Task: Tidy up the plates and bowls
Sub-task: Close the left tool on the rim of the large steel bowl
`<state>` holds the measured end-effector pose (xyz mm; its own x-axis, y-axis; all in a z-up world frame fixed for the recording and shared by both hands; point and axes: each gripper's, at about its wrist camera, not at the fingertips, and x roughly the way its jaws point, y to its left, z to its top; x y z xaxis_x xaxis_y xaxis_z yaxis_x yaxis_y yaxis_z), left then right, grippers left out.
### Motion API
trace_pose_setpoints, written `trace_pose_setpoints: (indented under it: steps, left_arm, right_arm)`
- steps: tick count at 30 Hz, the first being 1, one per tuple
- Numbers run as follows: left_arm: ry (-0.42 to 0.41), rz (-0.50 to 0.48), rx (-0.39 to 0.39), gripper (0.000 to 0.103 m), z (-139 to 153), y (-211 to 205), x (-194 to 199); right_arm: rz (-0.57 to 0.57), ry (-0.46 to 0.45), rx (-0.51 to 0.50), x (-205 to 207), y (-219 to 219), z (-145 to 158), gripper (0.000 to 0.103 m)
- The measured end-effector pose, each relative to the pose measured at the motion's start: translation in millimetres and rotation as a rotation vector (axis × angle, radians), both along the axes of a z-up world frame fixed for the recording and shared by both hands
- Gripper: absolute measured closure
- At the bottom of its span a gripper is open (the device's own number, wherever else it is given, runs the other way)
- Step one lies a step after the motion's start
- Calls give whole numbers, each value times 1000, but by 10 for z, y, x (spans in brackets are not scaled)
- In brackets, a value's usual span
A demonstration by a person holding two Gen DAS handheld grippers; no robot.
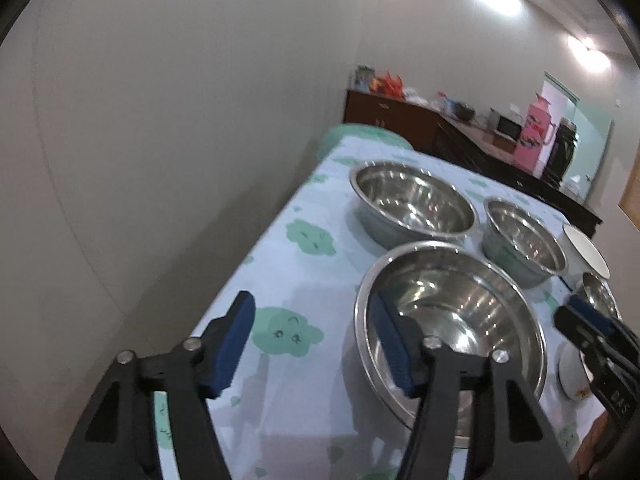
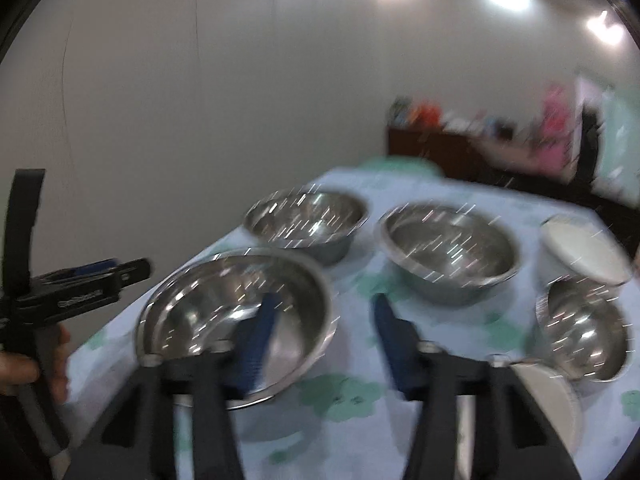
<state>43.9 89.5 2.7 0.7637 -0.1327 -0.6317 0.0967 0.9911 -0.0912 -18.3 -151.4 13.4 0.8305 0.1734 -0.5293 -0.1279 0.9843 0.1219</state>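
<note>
Several steel bowls stand on the cloud-print tablecloth (image 1: 296,280). The nearest large steel bowl (image 1: 460,320) (image 2: 224,312) sits in front, with a second large bowl (image 1: 412,204) (image 2: 308,220) and a medium bowl (image 1: 524,240) (image 2: 448,248) behind it. A small steel bowl (image 2: 584,336) (image 1: 598,292) and a white bowl (image 2: 584,248) (image 1: 586,252) stand at the right. My left gripper (image 1: 314,340) is open, its right finger over the nearest bowl's left rim. My right gripper (image 2: 324,340) is open above the cloth just right of that bowl; it also shows in the left wrist view (image 1: 576,320).
A white dish (image 2: 552,404) (image 1: 572,376) lies at the near right. The table's left edge runs beside a plain wall (image 1: 160,140). A dark sideboard (image 1: 440,128) with clutter, a pink flask (image 1: 534,136) and a microwave stands beyond the table. The right wrist view is motion-blurred.
</note>
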Motion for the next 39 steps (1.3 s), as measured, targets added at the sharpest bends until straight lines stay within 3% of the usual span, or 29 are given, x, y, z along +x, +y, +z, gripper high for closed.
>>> trace_pose_setpoints:
  steps: [6,9,12,23,28,32,39]
  left_arm:
    - [70,-114,-14,48,-51,-134,83]
    - [107,-152,-11,59,-77,-196,164]
    - [139,-197,-31,71,-127,-253,193]
    - [194,-199,-50,77,-327,-335,290]
    - [187,-207,-94,81,-277,-297,228]
    - [159,-202,-63,81,-155,-329,177]
    - [74,-185,-36,81,194,-318,271]
  right_arm:
    - [27,123,73,225,-27,-212,56]
    - [38,154,82,249,-25,-264,57]
    - [52,190,80,338,-18,-354,72]
    - [75,202,121,394,-42,-429,75]
    - [63,216,127,383,-42,-429,76]
    - [55,226,178,387,-106,-380,77]
    - [62,170,134,451,-36,-37,77]
